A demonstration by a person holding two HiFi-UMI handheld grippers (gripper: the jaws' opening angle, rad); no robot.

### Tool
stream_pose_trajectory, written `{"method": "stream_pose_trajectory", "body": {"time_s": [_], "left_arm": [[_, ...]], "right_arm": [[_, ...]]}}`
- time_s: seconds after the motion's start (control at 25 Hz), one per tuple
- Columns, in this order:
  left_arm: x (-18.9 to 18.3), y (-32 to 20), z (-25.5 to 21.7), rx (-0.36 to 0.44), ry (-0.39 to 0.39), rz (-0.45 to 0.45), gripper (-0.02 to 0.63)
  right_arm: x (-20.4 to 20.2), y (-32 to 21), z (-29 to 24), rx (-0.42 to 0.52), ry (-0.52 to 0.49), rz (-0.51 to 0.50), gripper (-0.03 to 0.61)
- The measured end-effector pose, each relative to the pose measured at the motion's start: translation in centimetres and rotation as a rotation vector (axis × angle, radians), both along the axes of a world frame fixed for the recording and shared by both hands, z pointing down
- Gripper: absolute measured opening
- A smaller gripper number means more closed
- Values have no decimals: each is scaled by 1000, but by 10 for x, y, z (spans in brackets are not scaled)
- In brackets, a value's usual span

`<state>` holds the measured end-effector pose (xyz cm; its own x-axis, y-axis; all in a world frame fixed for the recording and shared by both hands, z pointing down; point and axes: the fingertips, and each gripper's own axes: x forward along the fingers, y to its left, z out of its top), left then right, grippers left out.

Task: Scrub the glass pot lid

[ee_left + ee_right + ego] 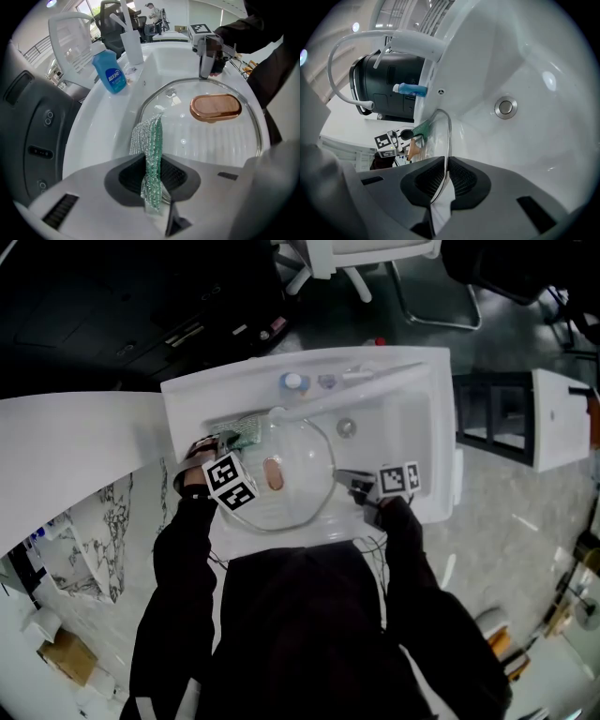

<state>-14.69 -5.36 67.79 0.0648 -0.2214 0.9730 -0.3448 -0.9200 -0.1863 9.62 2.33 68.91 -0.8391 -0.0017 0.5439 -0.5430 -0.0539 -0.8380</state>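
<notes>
A glass pot lid (pixel 292 474) with a copper-coloured knob (pixel 273 473) lies in the white sink (pixel 412 399). My left gripper (pixel 221 448) is shut on a green-and-silver scrub cloth (pixel 151 154), whose free end rests on the lid's (pixel 206 136) near edge, left of the knob (pixel 215 107). My right gripper (pixel 356 487) is shut on the lid's metal rim (pixel 446 140) at its right side. In the right gripper view the lid stands edge-on between the jaws, with the cloth (pixel 420 127) and knob (pixel 412 149) beyond.
A blue soap bottle (pixel 110 71) and a white faucet (pixel 356 390) stand at the back of the sink. The drain (pixel 506 107) lies right of the lid. A white counter (pixel 66 456) runs to the left. Office chairs (pixel 375 259) stand behind.
</notes>
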Motion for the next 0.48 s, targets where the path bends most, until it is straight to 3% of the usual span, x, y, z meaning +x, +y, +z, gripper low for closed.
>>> {"method": "stream_pose_trajectory", "body": {"time_s": [0.28,0.4,0.44,0.48], "left_arm": [[1,0,0,-24,-40,77,67],[3,0,1,-32,-57,127,69],[4,0,1,-36,-60,139,67],[4,1,1,-42,-61,147,69]], "right_arm": [[-3,1,-1,1,-17,7,31],[-27,-3,-21,-20,-226,71,31],[-29,-3,-23,-23,-244,78,31],[-24,-2,-19,-20,-197,67,31]]}}
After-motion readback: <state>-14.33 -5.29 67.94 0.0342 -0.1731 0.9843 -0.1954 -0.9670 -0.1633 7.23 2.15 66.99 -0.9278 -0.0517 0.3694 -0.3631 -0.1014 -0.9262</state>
